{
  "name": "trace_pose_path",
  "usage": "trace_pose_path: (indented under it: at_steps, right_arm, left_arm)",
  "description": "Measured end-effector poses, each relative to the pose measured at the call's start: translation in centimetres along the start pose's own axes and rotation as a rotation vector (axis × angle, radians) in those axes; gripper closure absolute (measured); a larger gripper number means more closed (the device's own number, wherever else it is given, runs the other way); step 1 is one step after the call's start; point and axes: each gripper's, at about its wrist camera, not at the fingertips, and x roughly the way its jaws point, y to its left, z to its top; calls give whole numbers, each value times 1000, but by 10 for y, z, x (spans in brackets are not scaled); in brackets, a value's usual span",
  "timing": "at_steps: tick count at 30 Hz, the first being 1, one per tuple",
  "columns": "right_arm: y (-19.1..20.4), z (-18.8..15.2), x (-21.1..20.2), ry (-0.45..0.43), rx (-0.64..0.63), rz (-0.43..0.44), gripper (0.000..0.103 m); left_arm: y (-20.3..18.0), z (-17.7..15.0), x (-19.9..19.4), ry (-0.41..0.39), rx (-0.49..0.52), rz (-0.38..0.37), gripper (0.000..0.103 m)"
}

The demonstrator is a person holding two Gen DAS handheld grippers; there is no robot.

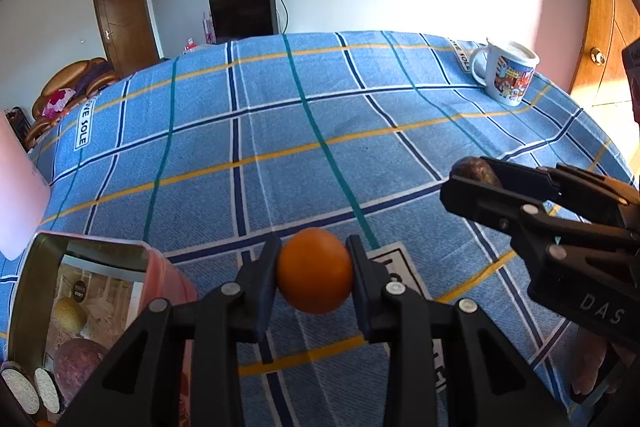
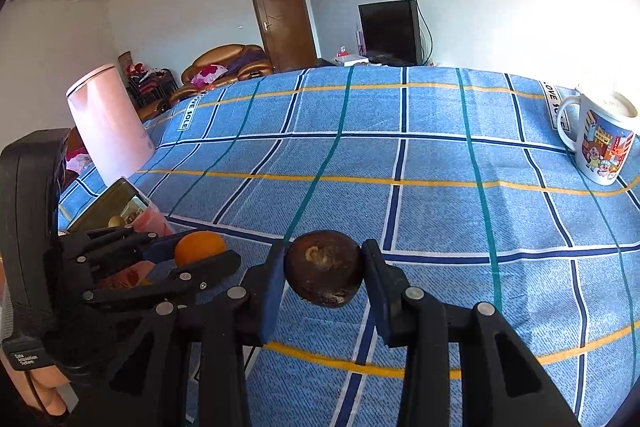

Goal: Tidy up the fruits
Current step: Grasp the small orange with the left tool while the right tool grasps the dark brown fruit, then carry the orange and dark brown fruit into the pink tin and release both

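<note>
Left gripper (image 1: 315,269): clamped on orange fruit (image 1: 315,270), lower centre of frame, above the checked tablecloth (image 1: 280,131).
Right gripper (image 2: 324,273): clamped on dark brown fruit (image 2: 324,274), lower centre.
Pink tin (image 1: 164,275): lower left, fruit inside.
Printed mug (image 2: 604,143): right edge, on the table.

"LOVE SOLE" on white labels printed in the blue checked tablecloth (image 2: 440,163) before me, "DAS" on my right gripper (image 1: 472,175), "Data Acquisition System" on my left gripper (image 2: 200,247).
</note>
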Motion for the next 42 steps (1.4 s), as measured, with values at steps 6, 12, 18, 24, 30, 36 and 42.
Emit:
trace_pose_path:
  at_steps: [6,12,18,24,30,36,42]
  right_arm:
    - [8,0,-8,-44,-34,-14,63]
    - [11,-1,-13,-74,-50,-22,63]
    - [11,-1,-18,-106,-50,-23,63]
    - [12,-2,-23,-131,-58,-27,63]
    - [12,-3,-27,-153,-61,-31,63]
    - [14,-5,-32,-177,-69,-35,63]
    - [15,-5,-35,-194,-70,-38,63]
  left_arm:
    - [1,1,-11,-62,4,3,69]
    - [4,1,-17,-100,-13,-8,69]
    - [2,0,-25,-145,-5,8,69]
    - [1,-2,-31,-178,1,21,69]
    - [2,-3,-35,-203,-5,28,69]
    - [3,-5,-40,-228,-5,32,69]
    - [3,-6,-45,-253,-8,39,69]
